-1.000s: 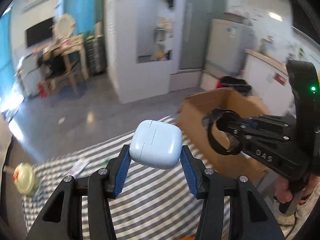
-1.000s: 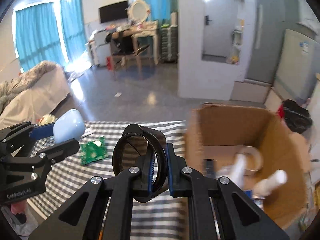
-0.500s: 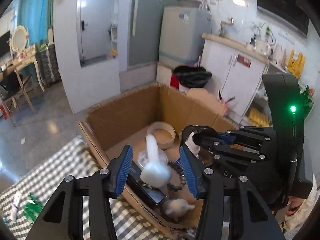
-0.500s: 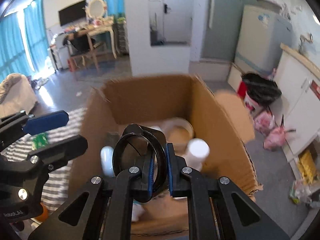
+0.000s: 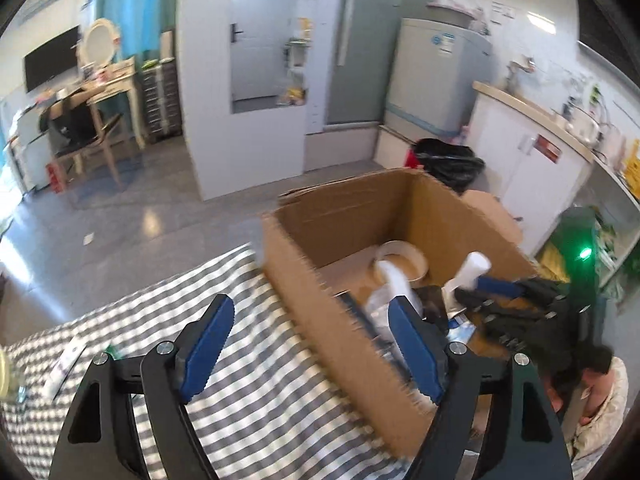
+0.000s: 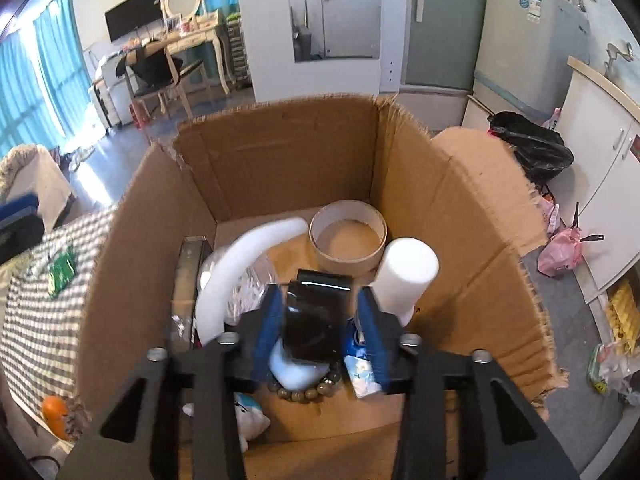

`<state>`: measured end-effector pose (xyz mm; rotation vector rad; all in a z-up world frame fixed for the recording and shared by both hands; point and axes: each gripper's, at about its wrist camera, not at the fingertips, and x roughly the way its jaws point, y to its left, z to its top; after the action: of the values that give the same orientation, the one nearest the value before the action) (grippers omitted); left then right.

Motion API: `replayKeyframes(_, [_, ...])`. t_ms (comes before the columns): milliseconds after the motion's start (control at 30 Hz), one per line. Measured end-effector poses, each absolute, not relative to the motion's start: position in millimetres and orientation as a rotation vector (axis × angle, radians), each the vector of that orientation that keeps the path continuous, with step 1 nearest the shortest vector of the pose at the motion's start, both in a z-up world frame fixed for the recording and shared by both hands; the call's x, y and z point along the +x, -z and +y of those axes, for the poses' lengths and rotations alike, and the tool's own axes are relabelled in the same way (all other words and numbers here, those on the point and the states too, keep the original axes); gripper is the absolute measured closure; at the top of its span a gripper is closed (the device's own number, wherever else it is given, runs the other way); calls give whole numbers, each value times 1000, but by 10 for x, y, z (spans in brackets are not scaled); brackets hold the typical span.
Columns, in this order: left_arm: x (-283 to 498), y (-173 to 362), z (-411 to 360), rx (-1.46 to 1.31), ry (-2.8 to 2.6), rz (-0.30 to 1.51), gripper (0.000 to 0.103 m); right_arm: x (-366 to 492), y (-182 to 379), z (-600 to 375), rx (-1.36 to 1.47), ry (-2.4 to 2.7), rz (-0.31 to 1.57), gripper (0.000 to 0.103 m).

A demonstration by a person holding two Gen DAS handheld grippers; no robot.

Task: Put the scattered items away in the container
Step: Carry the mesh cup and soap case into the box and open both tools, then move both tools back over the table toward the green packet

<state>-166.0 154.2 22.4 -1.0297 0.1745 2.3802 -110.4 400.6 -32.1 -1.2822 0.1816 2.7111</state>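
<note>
Right tool [image 6: 318, 326] hangs over the open cardboard box [image 6: 460, 208], its blue pads spread apart and gripping nothing; the black ring-shaped item [image 6: 316, 316] sits between them, blurred, so contact with the pads cannot be judged. Under it lies the pale blue case [image 6: 294, 370], resting on a bead bracelet [image 6: 308, 394] at the near end of the box floor. A small blue-and-white packet [image 6: 362, 374] lies just beside the case. Further in, a white cylinder [image 6: 404, 276] leans upright near the right wall, a brown tape roll [image 6: 348, 240] sits toward the far wall, and a curved white piece [image 6: 240, 264] arcs over crinkled clear plastic on the left. A white plush toy [image 6: 248, 416] peeks from under the tool's frame.

Left tool [image 5: 310, 334] is released too, pads wide apart, hovering above the box's near left wall [image 5: 332, 320] and the checked cloth on the surface [image 5: 256, 392]. A green packet [image 6: 62, 266] and an orange ball [image 6: 56, 410] remain out on the cloth, well apart from each other.
</note>
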Motion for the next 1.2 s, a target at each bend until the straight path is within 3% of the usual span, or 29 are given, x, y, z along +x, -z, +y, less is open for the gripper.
replayKeyframes(133, [-1597, -297, 1129, -1048, -2466, 120, 19, -967, 71, 4074, -1169, -2737, 209, 48])
replayKeyframes(267, [-1455, -412, 625, -1029, -2577, 95, 18, -785, -201, 4027, -1055, -2792, 224, 48])
replayKeyframes(300, [-1408, -436, 472, -1024, -2614, 83, 9, -752, -258, 3978, -1032, -2813, 218, 48])
replayKeyframes(367, [-1305, -454, 214, -1015, -2674, 64, 2, -682, -376, 3845, -979, -2863, 194, 48])
replayKeyframes(600, [-1108, -196, -667, -1121, -2772, -59, 1, -650, -520, 3126, -894, -3027, 95, 47])
replayKeyframes(967, [-1222, 352, -1068, -1234, -2744, -97, 1, -1097, -155, 1735, -1215, -3212, -82, 45])
replayKeyframes(1100, [-1377, 444, -1152, -1254, -2748, -80, 1, -1329, 25, 1229, -1315, -3230, -272, 14])
replayKeyframes(1200, [-1501, 496, -1229, -1278, -2758, -60, 1, -1460, 153, 849, -1333, -3227, -458, 5])
